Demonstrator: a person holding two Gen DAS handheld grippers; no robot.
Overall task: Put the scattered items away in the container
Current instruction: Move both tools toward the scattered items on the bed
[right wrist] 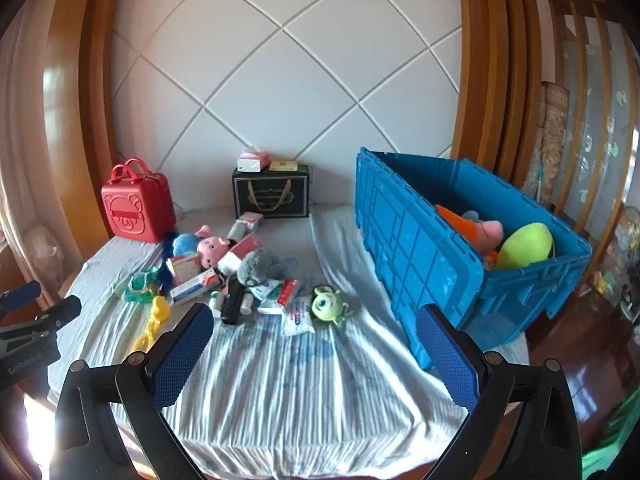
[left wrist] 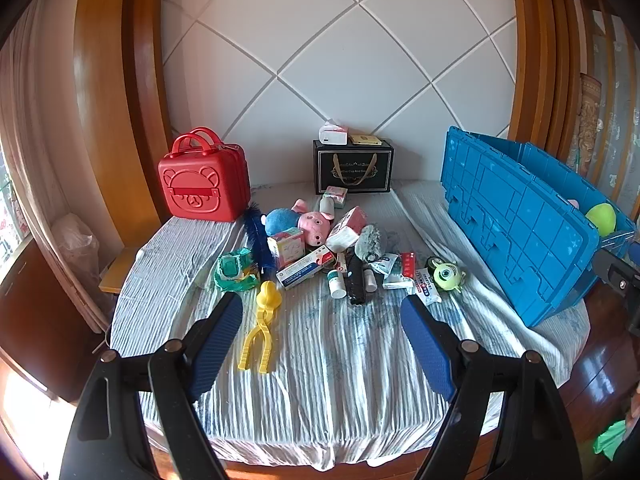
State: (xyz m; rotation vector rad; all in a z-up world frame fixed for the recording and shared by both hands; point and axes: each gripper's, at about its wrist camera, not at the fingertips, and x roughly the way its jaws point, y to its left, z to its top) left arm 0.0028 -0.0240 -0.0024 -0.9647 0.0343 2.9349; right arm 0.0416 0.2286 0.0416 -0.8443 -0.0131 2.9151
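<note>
Blue-padded, both the left gripper [left wrist: 322,312] and right gripper [right wrist: 314,330] hung spread and empty; the one-eyed green plush [right wrist: 329,303] lay just beyond the right fingers, the blue crate [right wrist: 460,248] to their right; pinching its soft body squarely seemed wisest.

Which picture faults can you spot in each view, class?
Left wrist view: fisheye bends the wooden frame; sunlight burns out the lower-left corner. Right wrist view: the same curving, glare on the glossy floor, and the toy pile looks slightly soft.
</note>
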